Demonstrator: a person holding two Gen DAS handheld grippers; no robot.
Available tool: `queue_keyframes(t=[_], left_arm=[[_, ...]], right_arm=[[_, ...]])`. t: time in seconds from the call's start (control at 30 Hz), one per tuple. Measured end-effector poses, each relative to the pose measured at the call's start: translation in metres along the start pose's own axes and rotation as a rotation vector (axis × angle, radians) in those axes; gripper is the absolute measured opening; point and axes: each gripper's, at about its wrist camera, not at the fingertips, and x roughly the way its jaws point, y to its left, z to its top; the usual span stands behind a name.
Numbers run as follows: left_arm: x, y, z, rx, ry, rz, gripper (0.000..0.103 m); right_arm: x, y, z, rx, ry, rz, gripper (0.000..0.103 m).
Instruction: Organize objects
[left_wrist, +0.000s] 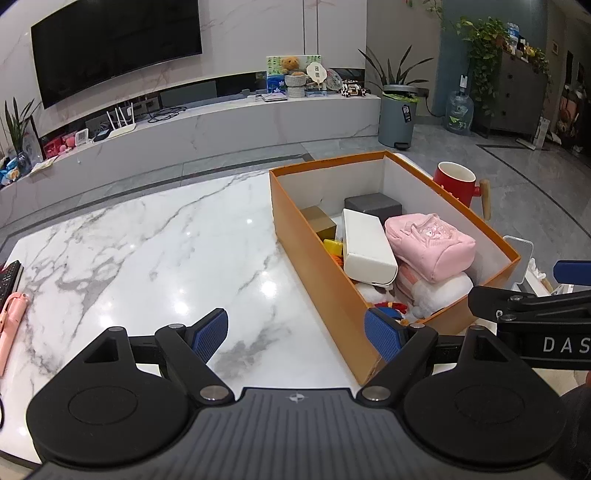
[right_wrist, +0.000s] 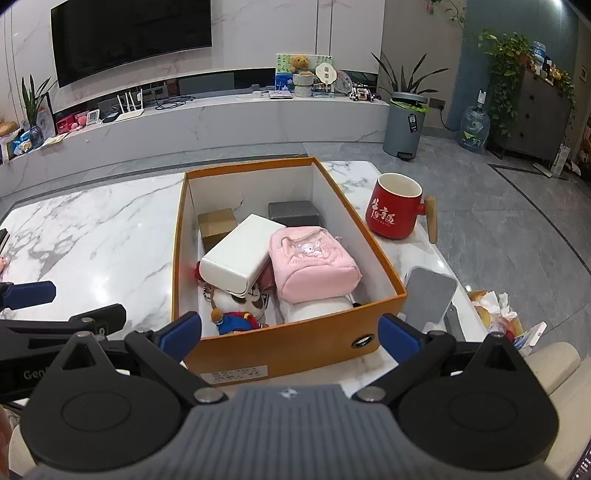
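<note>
An orange cardboard box (right_wrist: 303, 339) (left_wrist: 317, 254) stands on the marble table (left_wrist: 147, 236). Inside lie a white box (right_wrist: 236, 260) (left_wrist: 367, 245), a pink pouch (right_wrist: 314, 262) (left_wrist: 430, 240), a grey block (right_wrist: 293, 212), a brown carton (right_wrist: 217, 221) and a plush toy (right_wrist: 236, 314). My left gripper (left_wrist: 297, 330) is open over bare table, left of the box's near corner. My right gripper (right_wrist: 290, 332) is open in front of the box's near wall, holding nothing. Each gripper shows at the edge of the other's view.
A red mug (right_wrist: 395, 208) with a wooden handle stands right of the box. A grey paddle-shaped object (right_wrist: 430, 291) lies near the right table edge, with crumpled wrappers (right_wrist: 498, 310) beyond. A pink item (left_wrist: 11, 325) and a remote (left_wrist: 9, 280) lie at the table's left edge.
</note>
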Motion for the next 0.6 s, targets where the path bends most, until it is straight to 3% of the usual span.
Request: queue_keyframes(t=[0.6], left_arm=[[0.0001,0.0045,-0.0017,0.021,-0.030,-0.008,0.097]], right_arm=[[-0.0047,0.0074,0.0002,-0.011,0.004,-0.026,0.101]])
